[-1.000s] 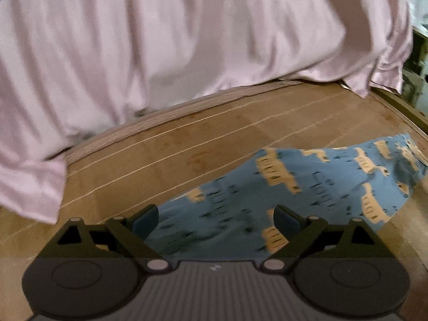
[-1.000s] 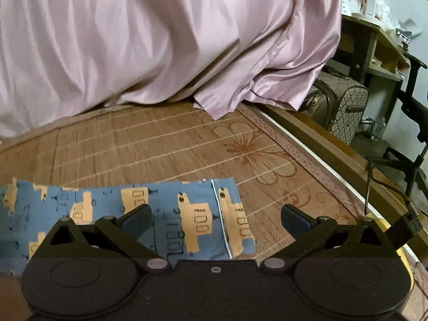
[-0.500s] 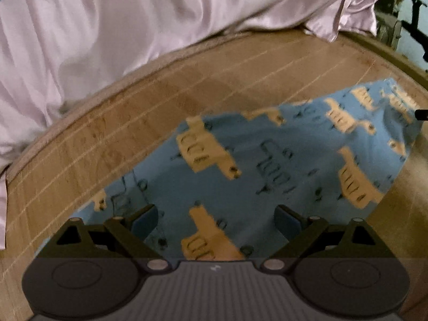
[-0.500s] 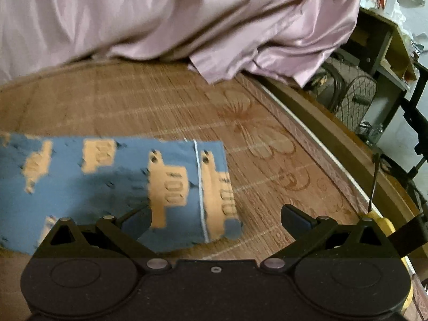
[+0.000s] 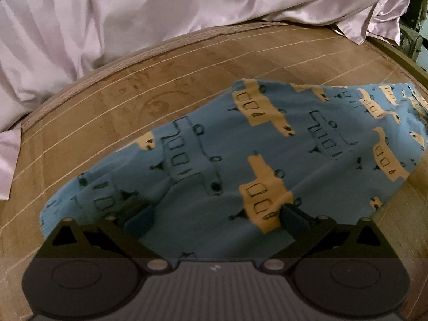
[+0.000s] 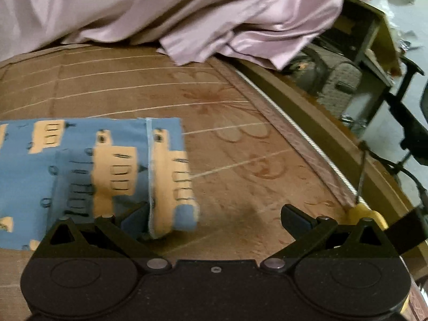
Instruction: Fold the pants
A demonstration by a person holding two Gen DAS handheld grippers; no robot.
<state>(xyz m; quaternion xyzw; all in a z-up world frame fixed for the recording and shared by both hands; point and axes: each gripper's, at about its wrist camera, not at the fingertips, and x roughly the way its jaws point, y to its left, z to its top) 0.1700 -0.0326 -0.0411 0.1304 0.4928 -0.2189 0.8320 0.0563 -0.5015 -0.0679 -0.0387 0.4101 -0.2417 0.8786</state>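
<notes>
Blue pants (image 5: 267, 149) printed with yellow buses lie spread on a bamboo mat (image 5: 112, 101). In the left wrist view my left gripper (image 5: 215, 218) hovers open just over the wide end of the pants, both fingers above the cloth. The right wrist view shows the hemmed leg end of the pants (image 6: 107, 165) with a white seam. My right gripper (image 6: 214, 219) is open there; its left finger (image 6: 133, 218) is at the hem corner and its right finger (image 6: 297, 220) is over bare mat.
A pink satin sheet (image 5: 160, 8) is bunched along the far side of the mat. The wooden bed edge (image 6: 321, 131) runs down the right, with a patterned bag (image 6: 339, 83), a shelf and a chair beyond it. A yellow object (image 6: 366, 212) lies near the right finger.
Both grippers have dropped closer to the pants and tilted downward. The cloth now fills more of each view. Both stay open.
</notes>
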